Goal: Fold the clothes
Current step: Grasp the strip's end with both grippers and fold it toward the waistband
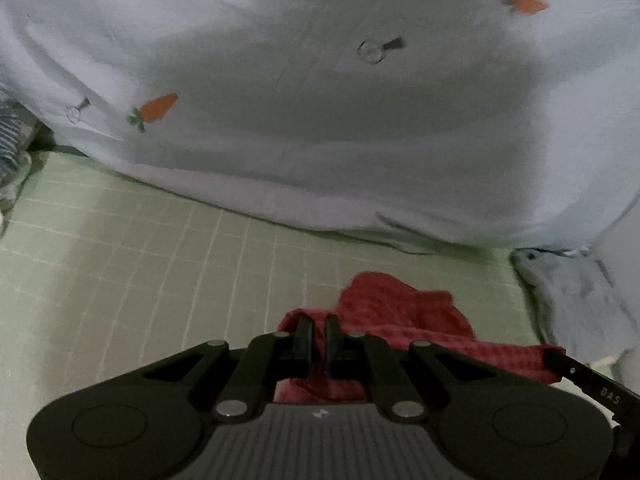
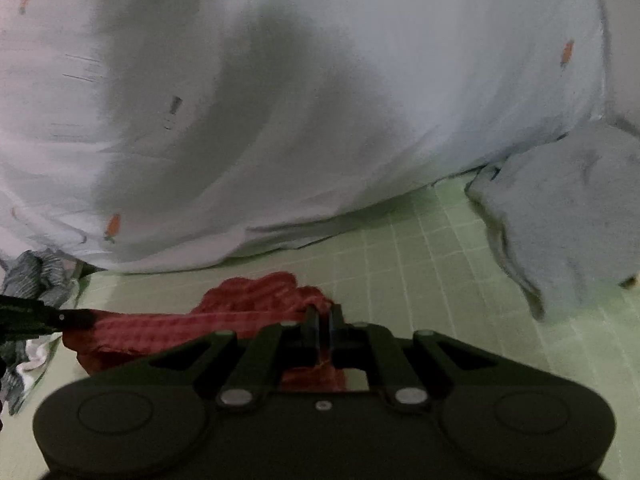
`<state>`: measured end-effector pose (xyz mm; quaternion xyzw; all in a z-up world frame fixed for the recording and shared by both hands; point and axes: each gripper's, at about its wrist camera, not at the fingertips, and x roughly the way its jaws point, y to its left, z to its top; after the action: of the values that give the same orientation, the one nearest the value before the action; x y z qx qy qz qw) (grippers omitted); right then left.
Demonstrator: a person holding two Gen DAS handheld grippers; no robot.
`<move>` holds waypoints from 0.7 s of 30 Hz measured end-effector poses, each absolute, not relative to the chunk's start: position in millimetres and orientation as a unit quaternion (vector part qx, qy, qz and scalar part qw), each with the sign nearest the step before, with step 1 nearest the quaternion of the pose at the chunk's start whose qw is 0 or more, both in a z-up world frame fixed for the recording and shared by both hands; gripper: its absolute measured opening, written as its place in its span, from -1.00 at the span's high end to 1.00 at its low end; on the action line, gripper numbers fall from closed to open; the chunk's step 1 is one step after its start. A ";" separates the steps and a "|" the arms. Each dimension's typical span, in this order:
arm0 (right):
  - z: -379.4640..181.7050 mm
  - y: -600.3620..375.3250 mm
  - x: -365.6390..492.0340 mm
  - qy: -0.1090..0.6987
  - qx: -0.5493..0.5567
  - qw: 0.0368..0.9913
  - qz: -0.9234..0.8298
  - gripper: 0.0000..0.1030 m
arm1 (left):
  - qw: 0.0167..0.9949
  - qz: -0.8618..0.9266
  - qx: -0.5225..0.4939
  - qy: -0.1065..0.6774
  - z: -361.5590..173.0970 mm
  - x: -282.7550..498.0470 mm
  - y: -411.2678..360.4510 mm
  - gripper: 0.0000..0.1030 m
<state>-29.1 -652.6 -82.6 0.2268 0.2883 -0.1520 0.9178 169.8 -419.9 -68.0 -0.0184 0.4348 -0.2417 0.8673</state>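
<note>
both low over green mat point(image 1: 120, 260): left gripper point(image 1: 319, 330) and right gripper point(image 2: 324, 320) pinch red cloth point(image 1: 400, 312) taut between them.

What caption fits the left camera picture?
Left tongs pinch a red cloth above the green mat.

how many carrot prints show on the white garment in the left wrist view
2. One carrot print sits at the left of the white garment, beside a clear button; the other carrot print is at the upper right. Folds or the frame edge may hide more.
</note>
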 end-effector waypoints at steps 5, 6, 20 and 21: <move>-118.8 -670.0 13.3 0.324 0.230 0.901 -0.172 0.56 | 0.871 -0.197 -0.030 0.449 -101.3 210.9 -429.8 0.28; -122.2 -670.8 17.7 0.329 0.224 0.900 -0.179 0.06 | 0.874 -0.192 -0.031 0.446 -103.7 214.3 -429.0 0.13; -127.6 -628.5 -32.5 0.349 0.194 0.884 -0.244 -0.99 | 0.870 -0.217 0.015 0.442 -106.1 153.4 -388.5 -0.81; -129.6 -624.8 -33.1 0.355 0.189 0.884 -0.239 -0.99 | 0.866 -0.221 0.018 0.448 -109.0 149.2 -388.6 -0.81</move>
<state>-33.1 -624.8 -129.6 0.1891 0.3548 -0.2393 0.8838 149.2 -388.6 -109.0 0.0182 0.4480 -0.2207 0.8661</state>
